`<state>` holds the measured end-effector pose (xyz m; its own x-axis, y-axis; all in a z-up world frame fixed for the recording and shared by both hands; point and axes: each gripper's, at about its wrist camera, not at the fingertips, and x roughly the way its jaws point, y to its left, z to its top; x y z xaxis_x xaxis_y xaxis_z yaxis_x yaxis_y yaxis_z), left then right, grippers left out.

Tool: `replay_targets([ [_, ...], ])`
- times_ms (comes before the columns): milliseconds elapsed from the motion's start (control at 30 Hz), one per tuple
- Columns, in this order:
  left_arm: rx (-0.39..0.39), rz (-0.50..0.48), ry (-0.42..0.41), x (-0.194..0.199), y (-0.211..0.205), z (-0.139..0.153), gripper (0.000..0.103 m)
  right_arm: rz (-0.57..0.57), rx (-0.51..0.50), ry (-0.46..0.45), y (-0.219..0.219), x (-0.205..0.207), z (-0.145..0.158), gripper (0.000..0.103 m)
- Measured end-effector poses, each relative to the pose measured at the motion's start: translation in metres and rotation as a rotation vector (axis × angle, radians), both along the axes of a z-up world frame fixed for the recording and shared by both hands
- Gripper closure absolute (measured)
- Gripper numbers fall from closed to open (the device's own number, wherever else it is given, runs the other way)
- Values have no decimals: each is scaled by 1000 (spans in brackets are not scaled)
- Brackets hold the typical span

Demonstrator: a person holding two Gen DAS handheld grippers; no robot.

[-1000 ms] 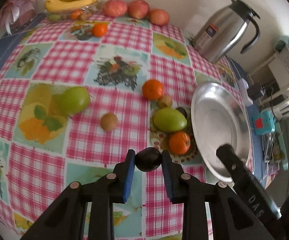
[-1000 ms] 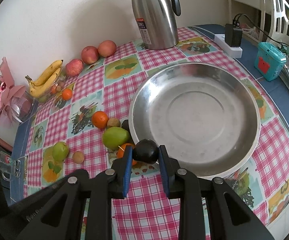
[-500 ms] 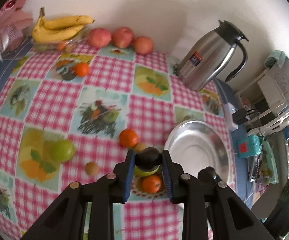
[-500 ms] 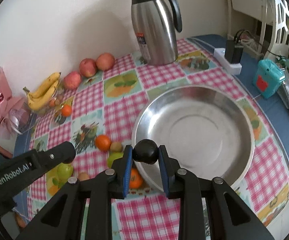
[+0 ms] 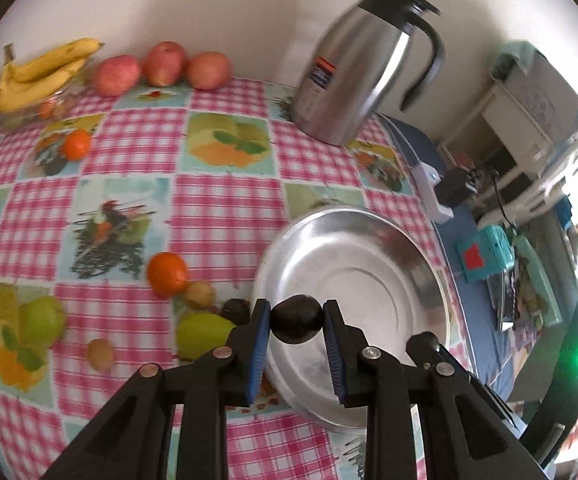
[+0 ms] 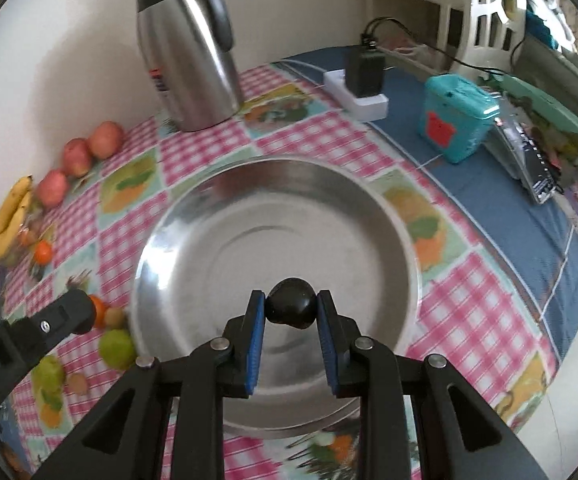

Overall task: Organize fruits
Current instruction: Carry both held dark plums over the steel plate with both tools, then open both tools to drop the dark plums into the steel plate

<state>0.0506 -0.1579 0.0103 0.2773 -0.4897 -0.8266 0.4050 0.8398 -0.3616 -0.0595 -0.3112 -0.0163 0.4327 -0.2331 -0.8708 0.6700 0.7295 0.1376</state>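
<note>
Left view: left tongs point(image 5: 296, 322) grip a dark fruit point(image 5: 297, 319) over the near rim of the steel plate point(image 5: 369, 240) on the desk point(image 5: 225, 200). Right view: right tongs point(image 6: 291, 315) clamp a second dark fruit point(image 6: 292, 307) above that plate's basin.

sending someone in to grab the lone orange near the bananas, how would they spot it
Start at the bananas by the wall. Just in front lies a lone orange on the checked cloth. The other orange sits far nearer the steel plate, among other fruit.
</note>
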Motion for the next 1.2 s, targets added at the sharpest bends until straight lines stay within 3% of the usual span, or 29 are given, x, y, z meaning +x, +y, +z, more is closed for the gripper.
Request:
replay_targets([
  [200, -8, -60, 9, -6, -23, -15, 74, -2, 19, 32, -5, 1, -15, 76],
  [700, 23, -71, 53, -3, -32, -34, 72, 12, 3, 124, 1, 4, -37, 76],
  [800, 25, -82, 60, -4, -34, -35, 71, 9, 2, 128, 1, 4, -38, 67],
  [900, 27, -86, 61, -5, -34, -34, 66, 9, -2, 120, 1, 4, -36, 65],
  [1000, 18, -81, 54, -6, -32, -30, 52, 6, -8, 117, 1, 3, -34, 64],
  [1100, 14, -67, 43, -5, -27, -25, 49, 6, -19, 113, 2, 2, -32, 46],
  [1200, 25, -28, 39, -2, -16, -21, 43, 11, -26, 105, 3, 2, -30, 45],
])
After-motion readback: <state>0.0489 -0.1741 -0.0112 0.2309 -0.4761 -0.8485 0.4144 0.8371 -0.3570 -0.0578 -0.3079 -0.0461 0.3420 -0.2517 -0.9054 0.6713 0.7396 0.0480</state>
